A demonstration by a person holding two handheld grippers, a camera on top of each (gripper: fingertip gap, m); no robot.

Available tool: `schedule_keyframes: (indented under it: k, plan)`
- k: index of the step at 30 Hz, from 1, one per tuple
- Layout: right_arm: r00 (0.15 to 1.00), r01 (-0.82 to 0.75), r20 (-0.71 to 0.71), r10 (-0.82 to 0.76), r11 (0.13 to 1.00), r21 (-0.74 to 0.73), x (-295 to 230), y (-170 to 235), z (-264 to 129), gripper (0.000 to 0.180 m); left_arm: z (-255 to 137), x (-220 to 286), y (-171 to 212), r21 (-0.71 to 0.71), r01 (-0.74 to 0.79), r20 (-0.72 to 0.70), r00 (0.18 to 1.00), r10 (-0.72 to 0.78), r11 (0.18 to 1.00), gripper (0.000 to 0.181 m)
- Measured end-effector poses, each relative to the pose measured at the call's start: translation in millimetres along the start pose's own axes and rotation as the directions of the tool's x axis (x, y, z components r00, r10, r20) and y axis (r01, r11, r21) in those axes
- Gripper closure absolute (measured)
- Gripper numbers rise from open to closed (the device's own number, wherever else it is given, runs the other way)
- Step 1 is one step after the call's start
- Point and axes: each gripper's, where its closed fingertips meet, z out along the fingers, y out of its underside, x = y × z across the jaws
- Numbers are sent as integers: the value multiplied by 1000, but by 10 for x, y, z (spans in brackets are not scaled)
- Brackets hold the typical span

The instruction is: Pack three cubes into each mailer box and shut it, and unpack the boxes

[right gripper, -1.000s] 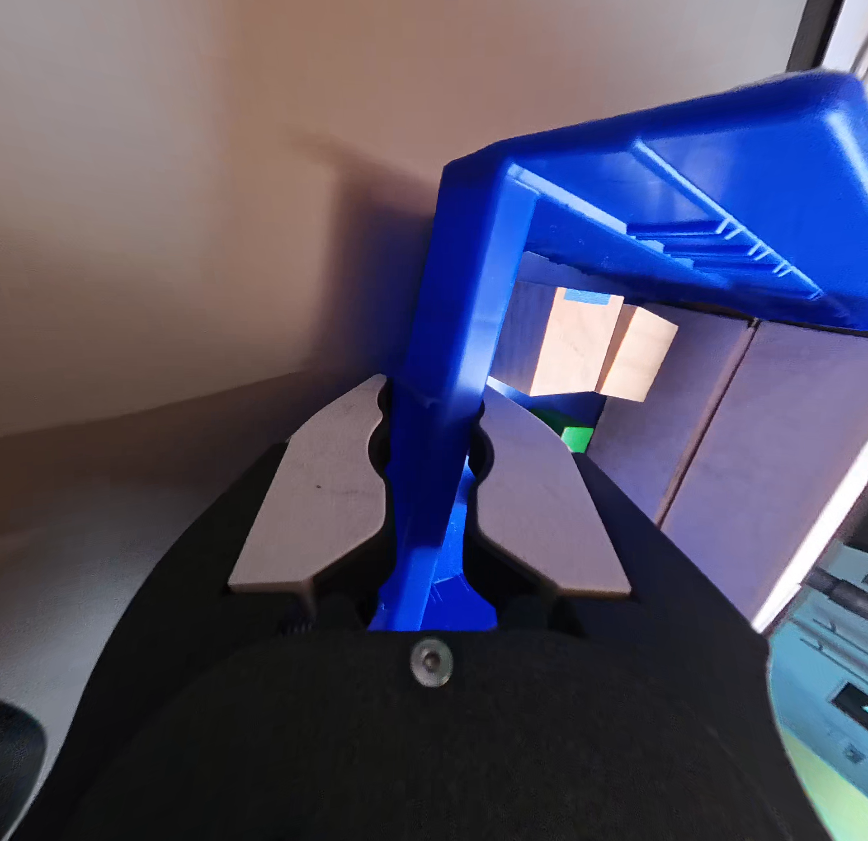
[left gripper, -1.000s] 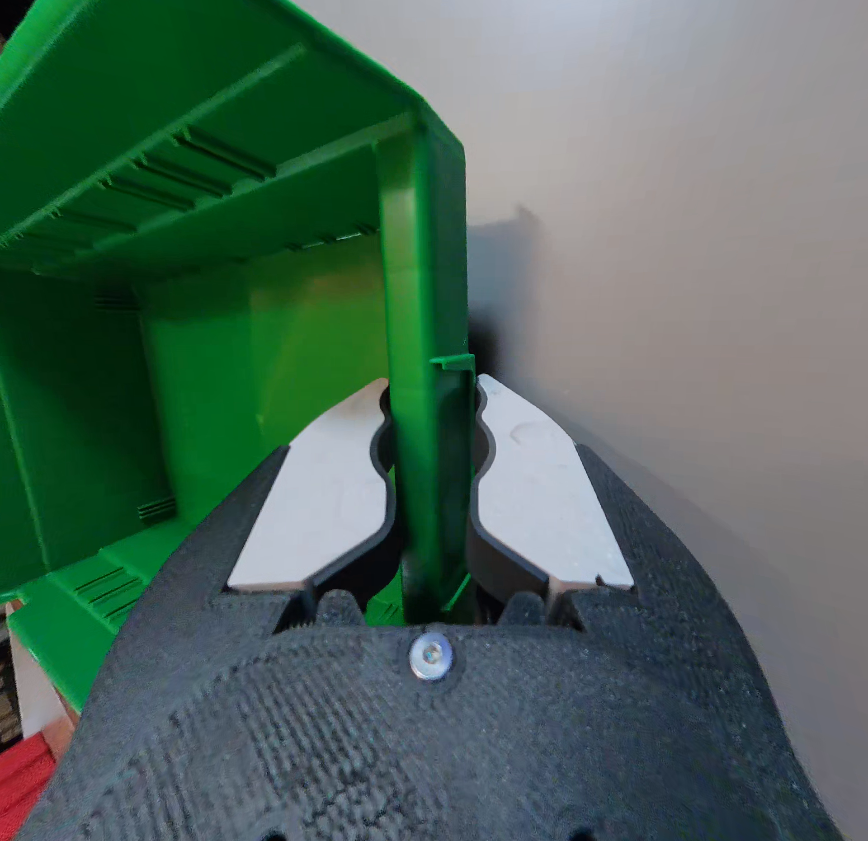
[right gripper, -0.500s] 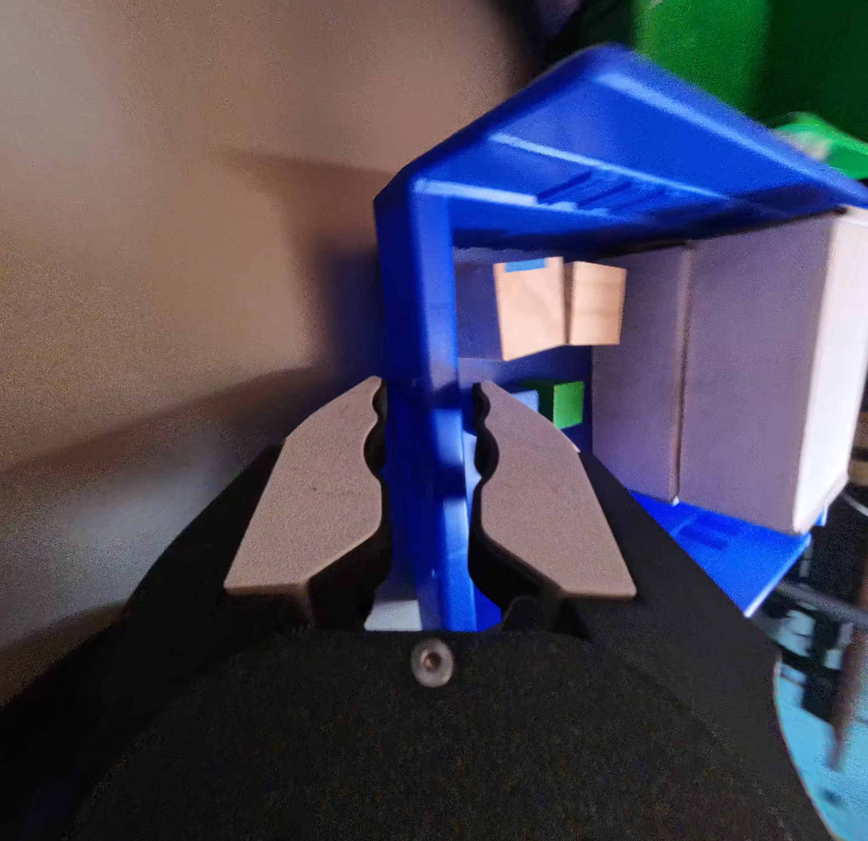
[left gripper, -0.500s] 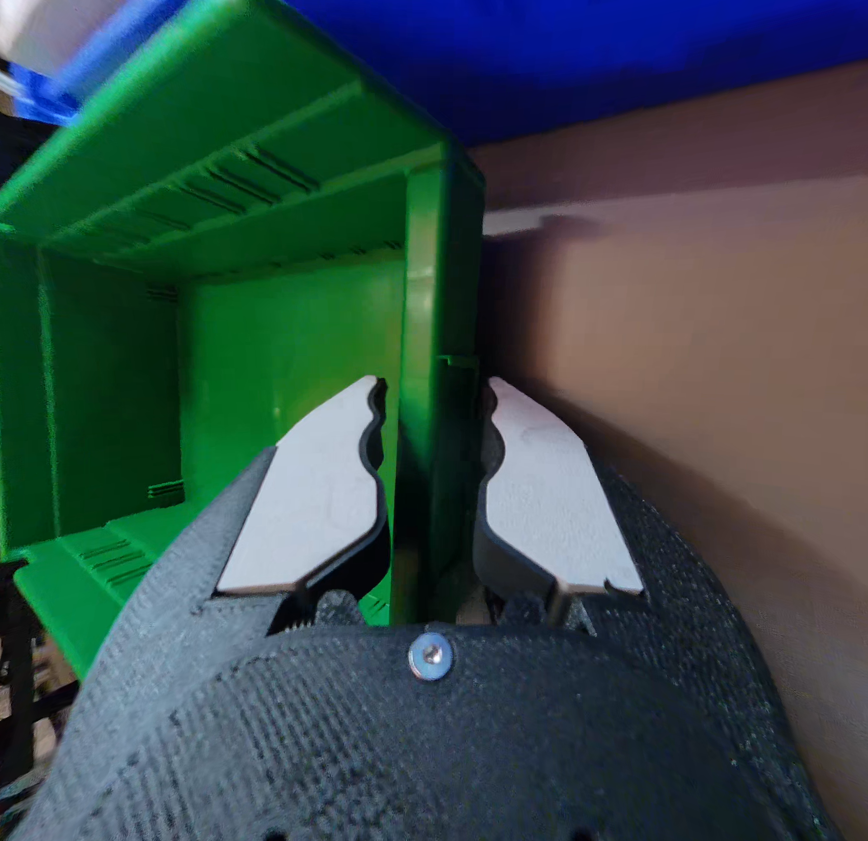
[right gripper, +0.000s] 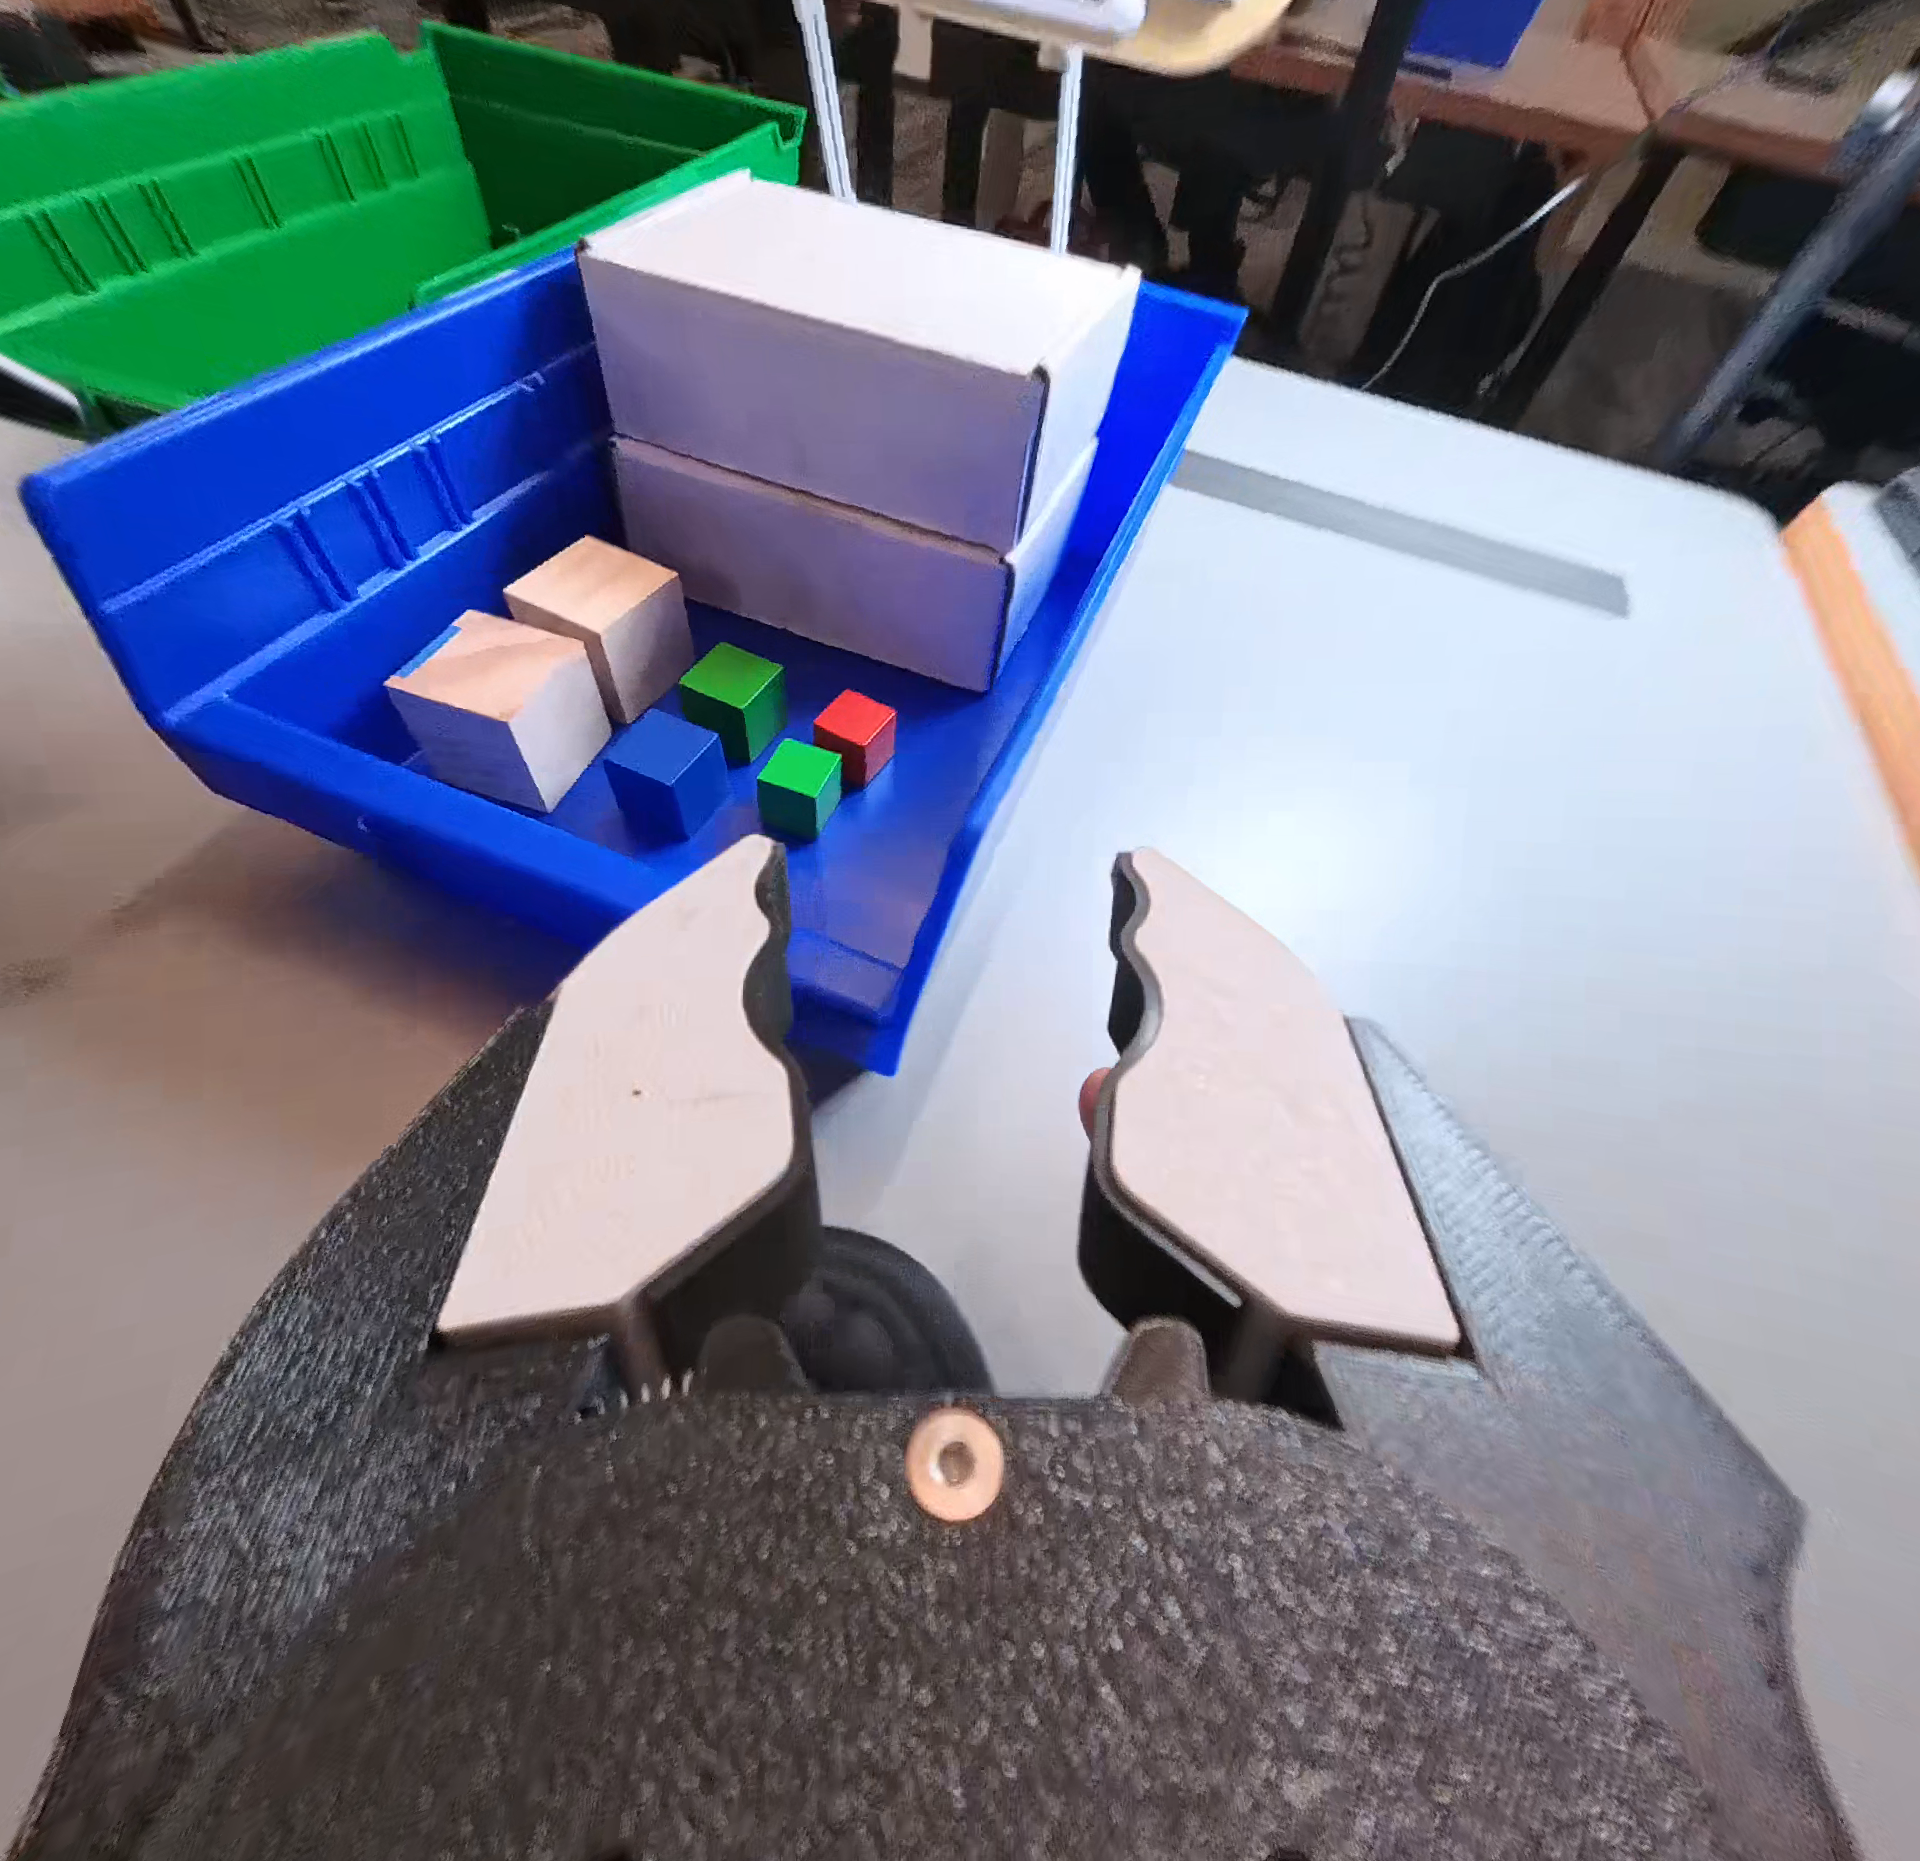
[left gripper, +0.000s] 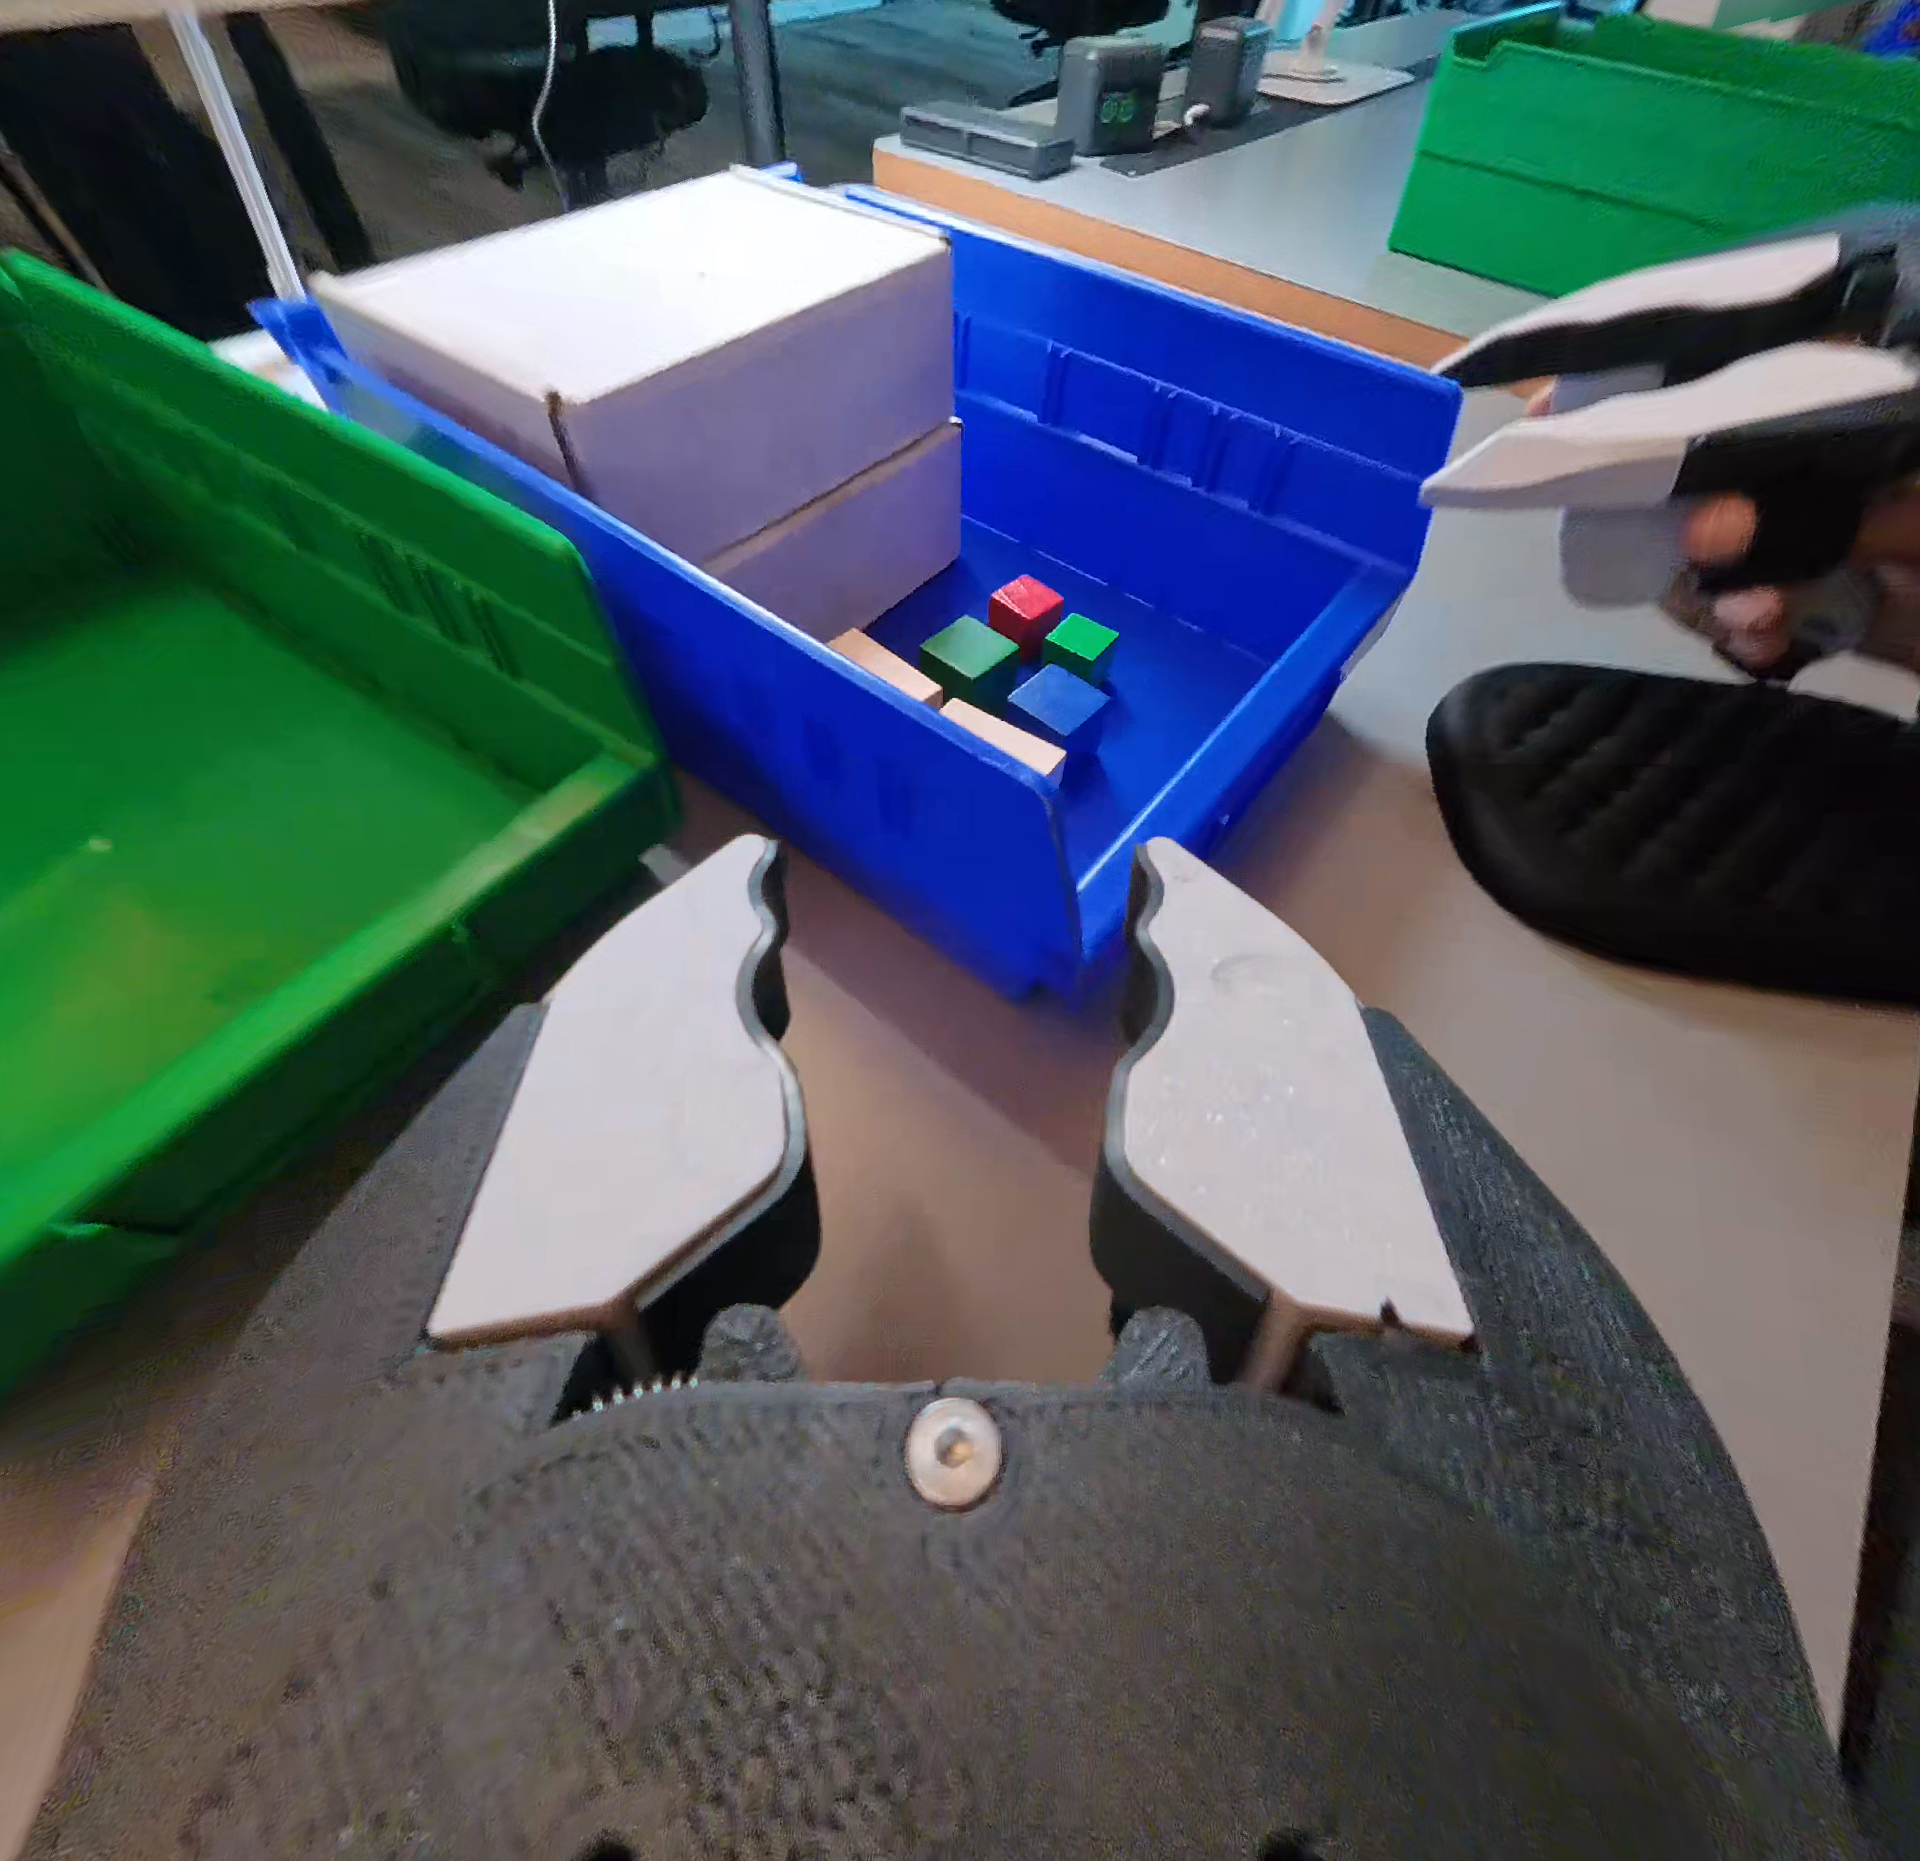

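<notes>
Both hand-held grippers are empty with their jaws spread wide. The left hand-held gripper (left gripper: 951,912) hovers over the tabletop (left gripper: 1621,1115) just in front of the near corner of the blue bin (left gripper: 862,783). The right hand-held gripper (right gripper: 945,923) hangs just off the bin's low front lip.

Two white mailer boxes (right gripper: 831,357) sit stacked and shut at the far end of the blue bin, the upper one square on the lower. In front of them, on the bin floor, lie two larger plain wooden cubes (right gripper: 499,710) touching each other, and four small painted cubes close together: a blue cube (right gripper: 665,772), two green cubes (right gripper: 732,694) and a red cube (right gripper: 854,733). An empty green bin (left gripper: 239,803) stands beside the blue one, and another green bin (left gripper: 1652,149) sits on a farther table.

The mailer boxes look like thin cardboard: light, stiff along the folded edges, but likely to dent in the middle of a panel. The top box is probably best pinched across a lid edge or corner, and lifted level so that nothing shifts inside. The painted cubes look hard and smooth, so they may slip; a square grip on two opposite flat faces should hold. They lie close together, so one finger needs a gap to enter. The wooden cubes look rougher and wider and would need nearly the full jaw spread.
</notes>
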Motion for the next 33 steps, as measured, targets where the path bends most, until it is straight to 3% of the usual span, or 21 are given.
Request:
schedule_keyframes:
  k: [5,14,17,22,27,33]
  plan:
    - [995,-105,-5,105,992,-66,-100,121,283,121,359,94,30,5,143,39,989,-143,990,115]
    - [982,-135,-136,129,990,-36,40,171,383,172,600,-61,13,122,174,242,949,-200,977,136]
    - [976,-150,-160,145,989,-21,85,162,360,174,571,-84,-8,139,238,233,936,-265,961,153]
    - [977,-90,-192,89,996,5,35,79,253,173,520,-103,-32,118,209,267,935,-234,971,159]
    - [975,-74,-205,89,994,80,-40,-245,81,172,300,-127,-376,165,144,266,946,-185,976,160]
    - [989,-29,-139,55,983,182,-309,-1058,-28,169,-278,-369,-984,251,90,303,938,-167,964,162]
